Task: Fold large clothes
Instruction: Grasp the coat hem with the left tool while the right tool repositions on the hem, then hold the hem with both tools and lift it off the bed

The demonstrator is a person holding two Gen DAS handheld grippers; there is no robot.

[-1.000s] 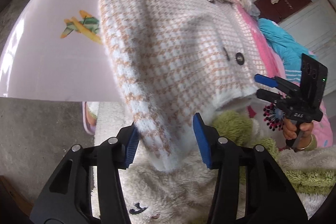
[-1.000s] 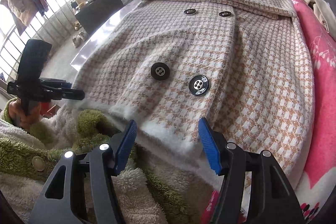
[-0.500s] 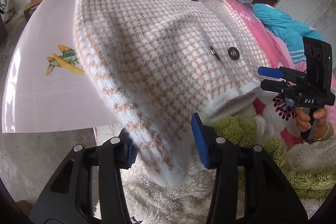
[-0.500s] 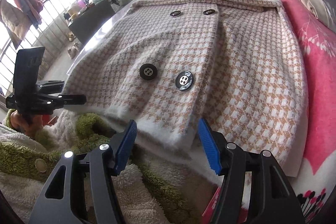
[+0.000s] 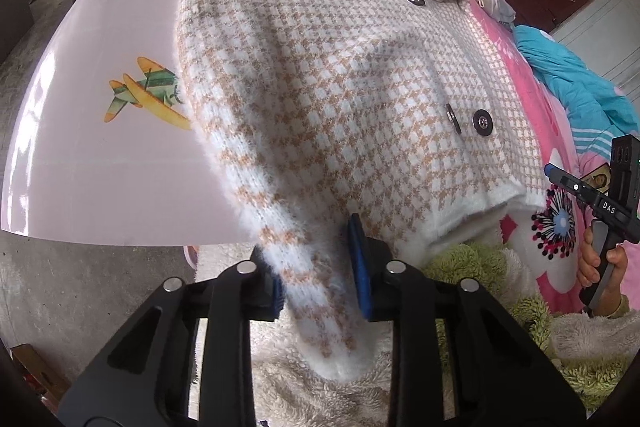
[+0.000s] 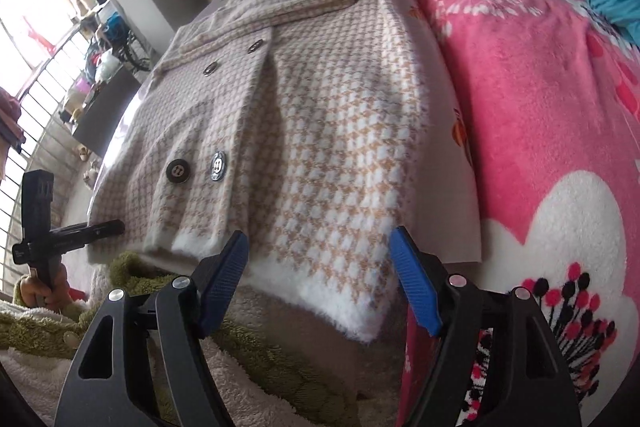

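Daylight fills both views, soft and fairly bright. In the right wrist view the barred window (image 6: 28, 39) at upper left is blown out white. The glossy pink board (image 5: 100, 163) carries a pale sheen along its left edge. Fisheye bending curves all edges, with dark vignetted corners; soft shadows sit in the coat (image 5: 340, 99) folds.

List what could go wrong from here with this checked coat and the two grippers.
1. The left gripper has just been closing on the checked coat at one narrow hanging corner; the fuzzy knit could slip out or stretch when lifted.
2. The right gripper has just been opening and only straddles the other hem corner, so lifting now would likely skew the coat.
3. The hem overhangs the green fleece and might drag it.
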